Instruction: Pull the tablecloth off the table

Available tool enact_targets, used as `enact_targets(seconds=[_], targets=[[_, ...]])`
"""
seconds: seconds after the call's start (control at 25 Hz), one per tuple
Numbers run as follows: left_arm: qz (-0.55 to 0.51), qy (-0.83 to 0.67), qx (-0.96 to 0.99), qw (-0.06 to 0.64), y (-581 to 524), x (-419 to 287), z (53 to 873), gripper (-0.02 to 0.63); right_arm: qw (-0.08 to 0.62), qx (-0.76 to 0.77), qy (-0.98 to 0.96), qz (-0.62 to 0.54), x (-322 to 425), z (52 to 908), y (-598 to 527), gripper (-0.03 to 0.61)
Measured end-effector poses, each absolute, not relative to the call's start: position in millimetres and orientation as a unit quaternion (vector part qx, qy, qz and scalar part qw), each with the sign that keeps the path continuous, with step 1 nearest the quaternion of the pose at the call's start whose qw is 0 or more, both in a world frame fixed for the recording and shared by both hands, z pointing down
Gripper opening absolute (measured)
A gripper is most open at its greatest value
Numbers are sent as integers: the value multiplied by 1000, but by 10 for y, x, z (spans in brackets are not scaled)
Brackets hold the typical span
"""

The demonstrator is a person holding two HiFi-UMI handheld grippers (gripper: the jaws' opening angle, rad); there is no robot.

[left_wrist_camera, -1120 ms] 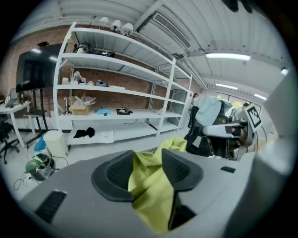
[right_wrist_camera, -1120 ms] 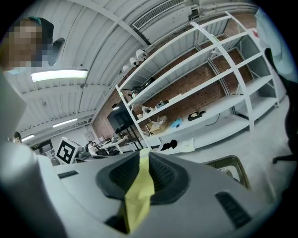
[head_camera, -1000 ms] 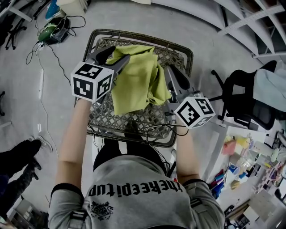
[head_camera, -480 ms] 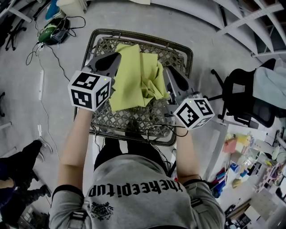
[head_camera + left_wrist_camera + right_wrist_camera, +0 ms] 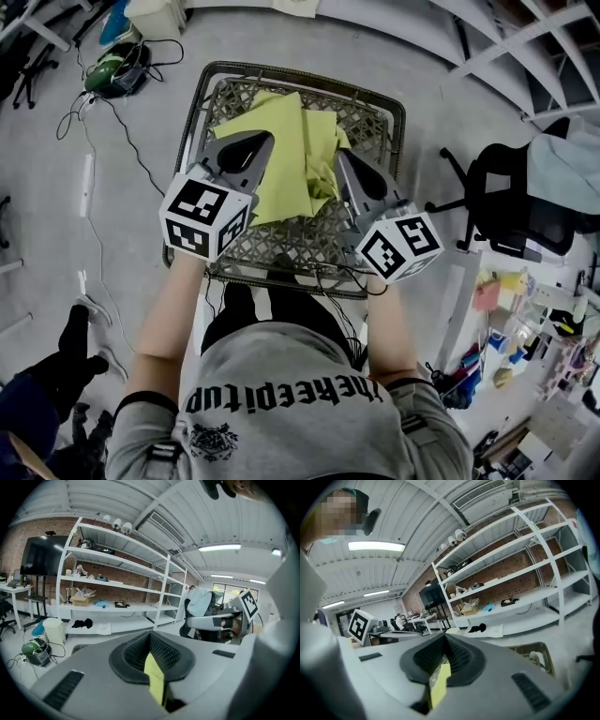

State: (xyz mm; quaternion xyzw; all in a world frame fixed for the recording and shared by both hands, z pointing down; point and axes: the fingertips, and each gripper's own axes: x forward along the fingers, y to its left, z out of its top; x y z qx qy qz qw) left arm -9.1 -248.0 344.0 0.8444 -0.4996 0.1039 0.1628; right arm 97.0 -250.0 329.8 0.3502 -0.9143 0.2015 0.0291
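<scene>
The yellow-green tablecloth (image 5: 291, 155) lies crumpled on the woven wicker table (image 5: 281, 246), with its near part lifted between my two grippers. My left gripper (image 5: 251, 150) is shut on the cloth's left edge. A yellow strip of cloth (image 5: 154, 679) shows pinched between the closed jaws of the left gripper (image 5: 151, 641). My right gripper (image 5: 343, 161) is shut on the right edge; its jaws have just closed further on it. A fold of cloth (image 5: 439, 686) is clamped in the jaws of the right gripper (image 5: 444, 641).
The table's metal rim (image 5: 397, 105) frames the wicker top. A black office chair (image 5: 511, 211) stands at the right beside a cluttered white desk (image 5: 506, 300). Cables and a green device (image 5: 112, 66) lie on the floor at upper left. White shelving (image 5: 117, 597) stands ahead.
The left gripper, open around the cloth's edge before, has shut on it. Both grippers have drawn back toward the person and up, and the cloth's near part has come with them.
</scene>
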Motion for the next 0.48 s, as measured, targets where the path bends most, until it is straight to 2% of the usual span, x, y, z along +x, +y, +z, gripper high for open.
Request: enact_targets(seconds=[0.48], targets=[[79, -462, 873, 135, -1753, -22, 3093, 15, 44, 346, -927, 141, 642, 2974, -1704, 11]])
